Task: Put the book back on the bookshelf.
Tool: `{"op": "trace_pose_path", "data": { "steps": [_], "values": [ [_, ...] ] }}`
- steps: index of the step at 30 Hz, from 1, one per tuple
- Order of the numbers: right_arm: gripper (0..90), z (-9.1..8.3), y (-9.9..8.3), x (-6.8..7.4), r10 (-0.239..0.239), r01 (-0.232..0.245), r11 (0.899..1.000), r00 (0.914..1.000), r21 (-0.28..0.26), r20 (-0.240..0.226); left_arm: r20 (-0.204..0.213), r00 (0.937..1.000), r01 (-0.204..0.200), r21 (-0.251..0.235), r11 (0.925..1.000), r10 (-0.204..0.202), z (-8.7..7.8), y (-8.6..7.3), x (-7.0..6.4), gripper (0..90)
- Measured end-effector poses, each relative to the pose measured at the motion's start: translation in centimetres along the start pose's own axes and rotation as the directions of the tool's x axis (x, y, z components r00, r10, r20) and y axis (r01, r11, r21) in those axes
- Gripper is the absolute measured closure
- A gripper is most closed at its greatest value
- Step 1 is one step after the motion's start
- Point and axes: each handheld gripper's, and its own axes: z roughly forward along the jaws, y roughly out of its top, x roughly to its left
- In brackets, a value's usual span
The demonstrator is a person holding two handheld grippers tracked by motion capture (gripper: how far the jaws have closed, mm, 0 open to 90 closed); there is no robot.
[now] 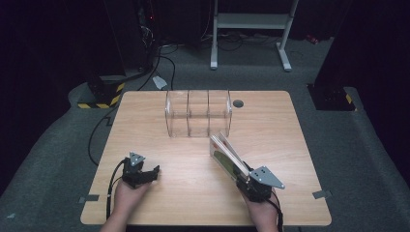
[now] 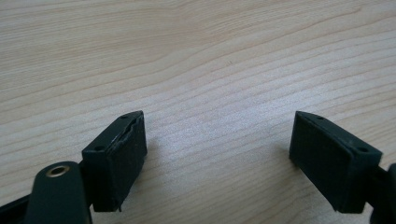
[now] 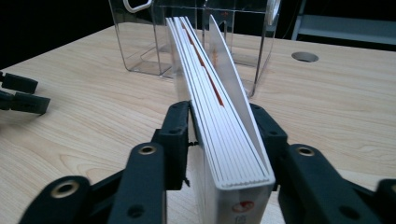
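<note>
Right gripper (image 3: 224,140) clamped on a book (image 3: 219,112), jaws on both covers near the spine end; book raised off the table (image 1: 159,203), pages fanning slightly, far end pointing at the clear bin (image 1: 198,113). Bin has three compartments, nothing seen inside. Left gripper (image 2: 217,149) jaws wide apart, holding nothing, low over bare wood.

Nothing here reads as clear words or numbers. The book (image 3: 224,135) clamped in the right gripper (image 3: 224,140) has a small red round mark on the lower end of its spine, with a few characters under it, too small and cut off to make out. Its pages show a red streak, not lettering.
</note>
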Motion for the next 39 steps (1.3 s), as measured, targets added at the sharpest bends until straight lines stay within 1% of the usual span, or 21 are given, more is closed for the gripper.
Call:
{"op": "trace_pose_path", "data": {
  "steps": [2, 4, 6, 9, 12, 13, 15, 16, 19, 24, 25, 29, 33, 36, 39],
  "values": [
    [66.7, 0.0, 0.0, -0.1, -0.008, 0.008, 1.0, 0.9999, 0.007, -0.012, 0.0, 1.0, 0.001, 0.0, 1.0, -0.001, 0.0, 0.0, 0.0, 19.0],
    [68.5, 0.1, 0.1, -0.3, -0.001, 0.002, 1.0, 0.9994, 0.01, -0.033, 0.0, 1.0, 0.0, 0.0, 1.0, 0.0, 0.0, 0.0, 0.0, 19.0],
    [70.8, 0.1, 0.1, -0.3, -0.012, 0.012, 1.0, 0.9997, 0.01, -0.023, 0.001, 1.0, -0.001, 0.0, 1.0, 0.001, 0.0, 0.0, 0.0, 19.0],
    [73.5, 0.2, 0.2, -0.3, -0.001, 0.002, 1.0, 0.9999, 0.013, -0.015, 0.001, 1.0, -0.001, 0.0, 1.0, 0.001, 0.0, 0.0, 0.0, 19.1],
    [74.3, 0.3, 0.4, -0.3, -0.015, 0.016, 1.0, 0.9998, 0.023, -0.014, 0.002, 1.0, -0.004, -0.003, 1.0, 0.004, 0.0, 0.0, 0.0, 19.6],
    [74.4, 0.4, 0.5, -0.3, -0.028, 0.028, 0.999, 0.9995, 0.029, -0.013, 0.004, 1.0, -0.004, -0.005, 1.0, 0.004, 0.0, 0.0, 0.0, 19.7],
    [74.4, 0.5, 0.7, -0.3, -0.023, 0.023, 0.999, 0.9997, 0.046, -0.01, 0.011, 0.9998, -0.017, -0.004, 0.9998, 0.017, 0.0, 0.0, 0.1, 20.4],
    [74.4, 0.6, 0.8, -0.2, -0.021, 0.021, 0.998, 0.9998, 0.051, -0.007, 0.015, 0.9998, -0.015, -0.007, 0.9999, 0.015, 0.0, 0.0, 0.1, 20.6],
    [74.4, 0.7, 0.9, 0.0, -0.024, 0.024, 0.998, 0.9997, 0.06, 0.003, 0.023, 0.9994, -0.027, -0.006, 0.9996, 0.028, 0.1, 0.1, 0.2, 21.1],
    [74.5, 0.8, 1.1, 0.8, -0.067, 0.066, 0.995, 0.9976, 0.076, 0.018, 0.025, 0.9994, -0.023, -0.01, 0.9997, 0.023, 0.1, 0.0, 0.1, 21.5],
    [74.5, 0.8, 1.1, 0.8, -0.062, 0.06, 0.995, 0.9979, 0.081, 0.019, 0.026, 0.9994, -0.023, -0.009, 0.9997, 0.023, 0.1, 0.0, 0.1, 21.6],
    [74.8, 0.8, 1.3, 0.9, -0.073, 0.071, 0.993, 0.997, 0.099, 0.023, 0.027, 0.9994, -0.023, -0.007, 0.9997, 0.023, 0.1, 0.1, 0.1, 21.6],
    [75.3, 0.7, 1.2, 0.9, -0.065, 0.062, 0.994, 0.9975, 0.094, 0.027, 0.024, 0.9995, -0.02, -0.008, 0.9998, 0.02, 0.1, 0.1, 0.0, 21.8],
    [75.4, 0.5, 1.1, 0.6, -0.033, 0.031, 0.996, 0.9992, 0.086, 0.022, 0.024, 0.9995, -0.022, -0.009, 0.9997, 0.022, 0.1, 0.1, 0.0, 21.9],
    [75.5, 0.4, 1.4, 0.4, -0.021, 0.019, 0.997, 0.9995, 0.078, 0.026, 0.023, 0.9995, -0.021, -0.009, 0.9997, 0.022, 0.1, 0.1, 0.0, 21.9]
  ]
}}
